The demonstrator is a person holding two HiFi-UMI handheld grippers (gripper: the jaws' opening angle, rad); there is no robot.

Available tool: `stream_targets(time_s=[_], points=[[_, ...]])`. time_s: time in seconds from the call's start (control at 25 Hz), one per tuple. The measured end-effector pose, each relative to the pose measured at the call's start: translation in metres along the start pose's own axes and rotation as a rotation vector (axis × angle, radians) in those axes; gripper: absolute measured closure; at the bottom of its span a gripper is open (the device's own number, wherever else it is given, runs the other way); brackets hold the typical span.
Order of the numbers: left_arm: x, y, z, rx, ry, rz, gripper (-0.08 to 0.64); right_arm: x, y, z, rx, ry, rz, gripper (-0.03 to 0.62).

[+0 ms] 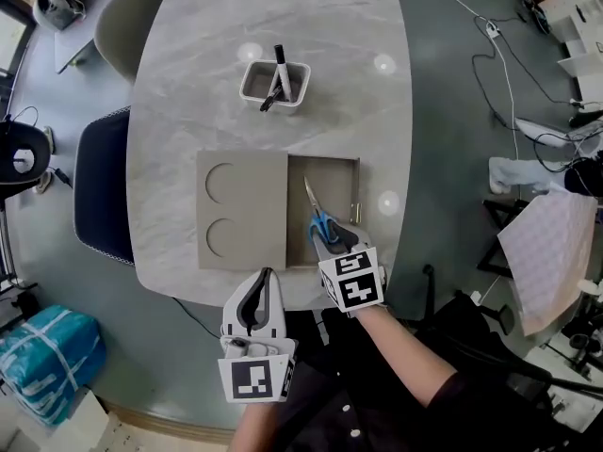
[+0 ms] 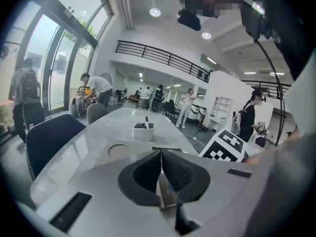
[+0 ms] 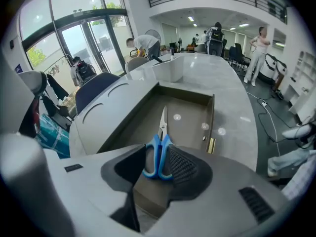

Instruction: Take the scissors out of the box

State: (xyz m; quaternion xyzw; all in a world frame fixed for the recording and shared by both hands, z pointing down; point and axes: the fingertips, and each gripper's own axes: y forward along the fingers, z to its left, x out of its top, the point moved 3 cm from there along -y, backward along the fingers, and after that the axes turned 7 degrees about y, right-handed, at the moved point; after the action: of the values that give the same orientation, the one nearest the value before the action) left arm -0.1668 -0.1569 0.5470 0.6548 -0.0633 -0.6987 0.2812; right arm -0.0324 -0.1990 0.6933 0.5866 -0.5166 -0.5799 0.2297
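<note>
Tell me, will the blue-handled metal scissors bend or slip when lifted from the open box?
Probably stiff: the blue-handled metal scissors have shiny blades. Lying flat in the grey-brown box, they shouldn't roll. Their smooth handles might slip in the right gripper.

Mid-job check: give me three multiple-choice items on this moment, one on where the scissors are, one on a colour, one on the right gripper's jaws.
1. Where do the scissors lie?
A. in the white cup
B. in the open box
C. on top of the lid

2. What colour are the handles of the scissors?
A. red
B. black
C. blue

3. How do the jaws of the right gripper stand?
A. apart, one on each side of the handles
B. shut on the marker
C. shut, with nothing between them

Answers:
1 B: they rest on the box floor.
2 C: both loops show blue.
3 A: the right gripper view shows a gap beside the handles.
</note>
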Motion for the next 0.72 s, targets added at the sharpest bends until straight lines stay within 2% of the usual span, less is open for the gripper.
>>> stream_targets(time_s=[0.2,0.36,0.72], points=[[-0.005,0.011,0.005,-0.017,-0.017,0.014,0.543,-0.001,0.011,0.001,-0.054,-0.014,0.059,0.457],[-0.007,0.017,0.011,-0.022,-0.031,0.02,0.543,0.0,0.01,0.001,-0.127,-0.068,0.098,0.482],[-0.013,0.031,0.022,-0.042,-0.052,0.035,0.543,-0.006,0.019,0.004,-0.182,-0.128,0.136,0.479]])
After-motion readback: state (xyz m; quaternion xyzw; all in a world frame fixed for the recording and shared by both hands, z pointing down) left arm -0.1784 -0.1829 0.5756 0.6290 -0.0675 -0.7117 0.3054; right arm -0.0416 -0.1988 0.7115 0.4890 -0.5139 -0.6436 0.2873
